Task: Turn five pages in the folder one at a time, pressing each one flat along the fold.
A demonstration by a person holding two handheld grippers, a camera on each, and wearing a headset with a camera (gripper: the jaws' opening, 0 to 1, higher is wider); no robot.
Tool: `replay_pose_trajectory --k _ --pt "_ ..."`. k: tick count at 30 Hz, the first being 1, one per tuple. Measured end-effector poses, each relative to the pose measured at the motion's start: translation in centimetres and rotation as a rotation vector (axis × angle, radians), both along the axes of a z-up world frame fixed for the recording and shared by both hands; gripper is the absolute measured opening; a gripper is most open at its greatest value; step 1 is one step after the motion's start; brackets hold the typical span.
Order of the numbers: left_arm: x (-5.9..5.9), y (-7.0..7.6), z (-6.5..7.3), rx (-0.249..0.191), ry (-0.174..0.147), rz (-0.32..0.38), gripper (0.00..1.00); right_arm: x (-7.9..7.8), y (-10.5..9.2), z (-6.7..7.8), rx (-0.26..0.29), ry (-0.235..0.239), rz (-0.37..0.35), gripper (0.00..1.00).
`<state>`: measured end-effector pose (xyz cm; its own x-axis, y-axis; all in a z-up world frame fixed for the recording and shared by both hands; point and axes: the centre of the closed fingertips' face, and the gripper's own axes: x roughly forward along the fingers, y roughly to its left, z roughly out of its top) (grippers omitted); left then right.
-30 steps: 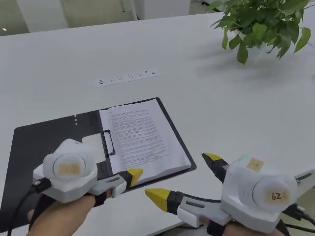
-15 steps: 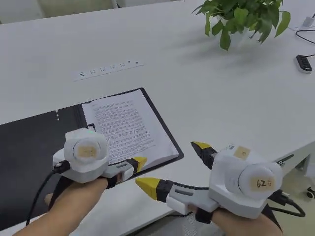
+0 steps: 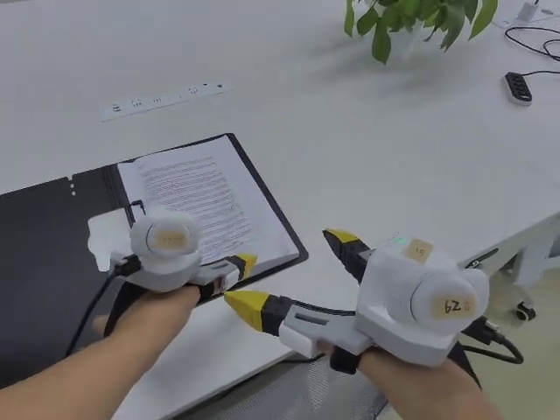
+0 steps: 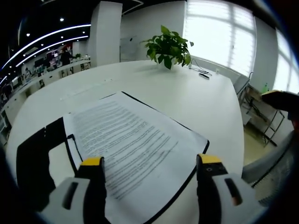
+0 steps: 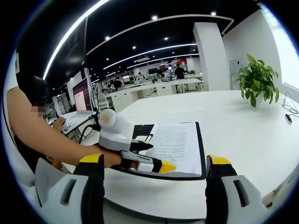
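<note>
Bare table (image 3: 420,157) beside folder (image 3: 188,197), plant (image 3: 411,17) (well apart)

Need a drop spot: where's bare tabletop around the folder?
Free: the table between the folder and the plant, and the band between the folder and the socket bar. Crowded: the near edge, where the left claw and right claw, both open, hover by the folder's near right corner.

Three cameras around one white table (image 3: 376,149): one on your head, one on each tool.
Your head camera looks steeply down from close above both hands. The left tool (image 4: 150,160) camera sits low over the open folder (image 4: 126,135), facing the plant (image 4: 168,44). The right tool (image 5: 154,159) camera looks from the table's near edge, further back, sharing folder and plant.
</note>
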<state>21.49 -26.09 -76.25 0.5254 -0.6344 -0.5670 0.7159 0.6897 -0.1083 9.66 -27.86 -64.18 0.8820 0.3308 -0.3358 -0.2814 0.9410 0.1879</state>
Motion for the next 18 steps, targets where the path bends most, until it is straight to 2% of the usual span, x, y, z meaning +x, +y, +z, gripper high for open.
replay_pose_trajectory --k 8,11,13,16,18 --pt "0.5 -1.3 -0.4 -0.022 -0.001 0.023 0.77 0.2 -0.3 -0.1 0.004 0.001 -0.018 0.89" --pt "1.0 -1.6 -0.6 -0.025 -0.014 0.034 0.75 0.2 -0.4 -0.1 0.005 0.0 -0.027 0.89" --pt "1.3 -1.8 -0.8 -0.034 -0.01 0.051 0.73 0.3 -0.5 -0.1 0.005 -0.001 -0.032 0.88" --pt "1.4 -2.0 -1.0 -0.03 -0.023 0.064 0.68 0.3 -0.5 -0.1 0.002 0.0 -0.033 0.88" --pt "1.4 -1.9 -1.4 -0.007 -0.05 0.068 0.66 0.3 -0.5 -0.2 -0.001 0.003 -0.031 0.88"
